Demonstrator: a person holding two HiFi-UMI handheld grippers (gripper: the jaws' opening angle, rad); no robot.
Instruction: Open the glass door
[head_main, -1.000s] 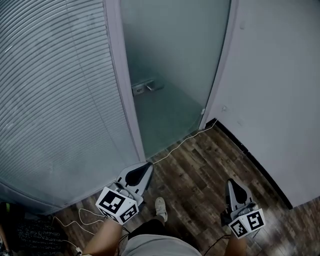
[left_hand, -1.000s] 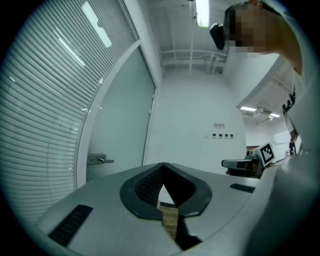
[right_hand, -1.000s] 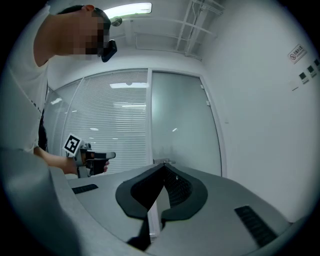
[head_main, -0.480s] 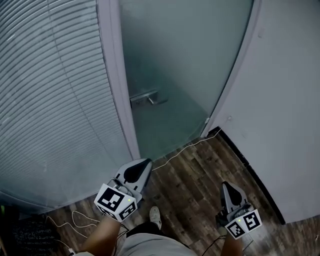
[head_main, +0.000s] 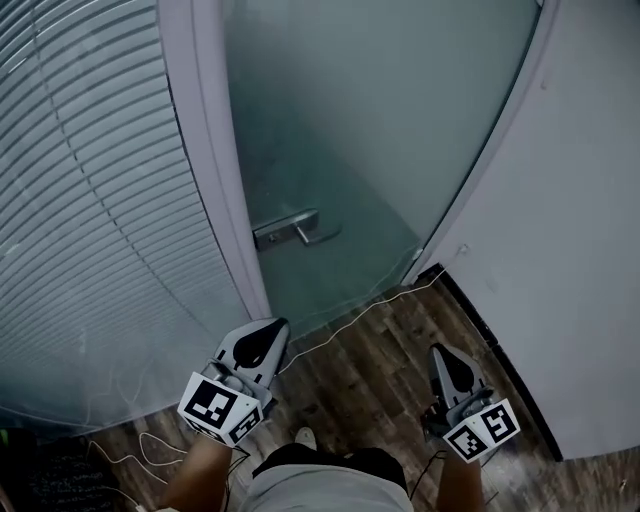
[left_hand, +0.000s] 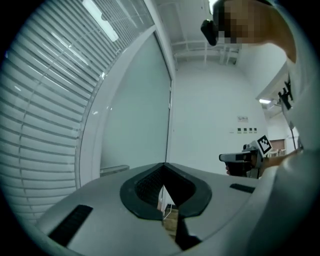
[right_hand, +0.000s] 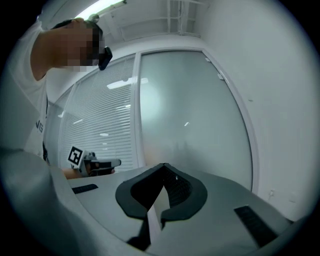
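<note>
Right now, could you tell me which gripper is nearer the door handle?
The left gripper, below the door handle; the right gripper sits further off, by the white wall.

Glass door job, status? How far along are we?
Done: nothing; the frosted glass door sits shut in its white frame. In hand: the left hand-held gripper and right hand-held gripper hang low over the wood floor, jaws together, empty, short of the silver lever handle. To do: grip the handle, press it, swing the door open.
</note>
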